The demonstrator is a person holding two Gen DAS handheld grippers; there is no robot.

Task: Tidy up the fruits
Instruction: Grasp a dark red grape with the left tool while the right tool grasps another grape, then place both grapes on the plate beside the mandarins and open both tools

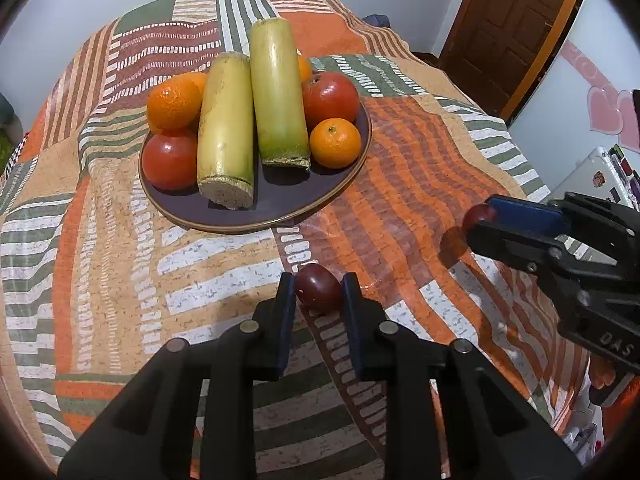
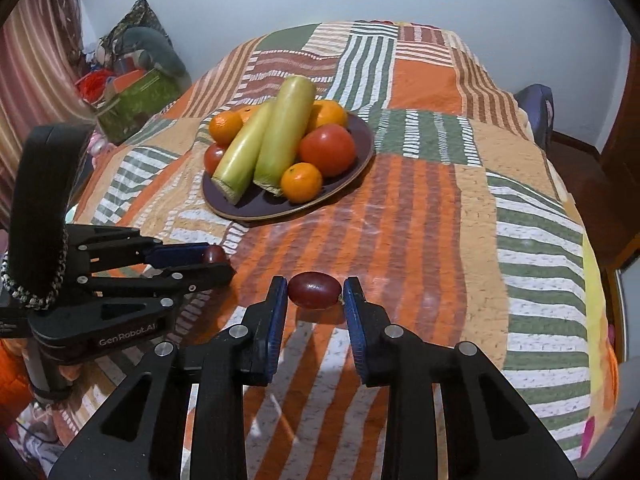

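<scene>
Plums are the business of this step: each gripper has closed on one, and the dark purple round plate (image 1: 280,216) with its load of fruit waits ahead on the patchwork quilt of orange, green and white stripes (image 1: 100,280).

From the left wrist camera, the left gripper (image 1: 319,292) has its blue pads pressed against the two sides of a small dark red oval plum (image 1: 319,289) that seems to sit on the quilt or just above it. At the right edge, the right gripper (image 1: 478,222) holds a second dark red plum (image 1: 476,215) at its tips. On the plate lie two pale green cut stalks (image 1: 248,120), two red tomatoes (image 1: 330,96) and several oranges (image 1: 335,142).

From the right wrist camera, that gripper is nearly shut on its plum (image 2: 315,290), gripped end to end and clear of the quilt, judging by the shadow below. The left gripper shows side-on at the left with its own plum.

Next, I judge, both plums go to the plate; bare plate shows only along the near rim, so the drop must be gentle lest they roll.
</scene>
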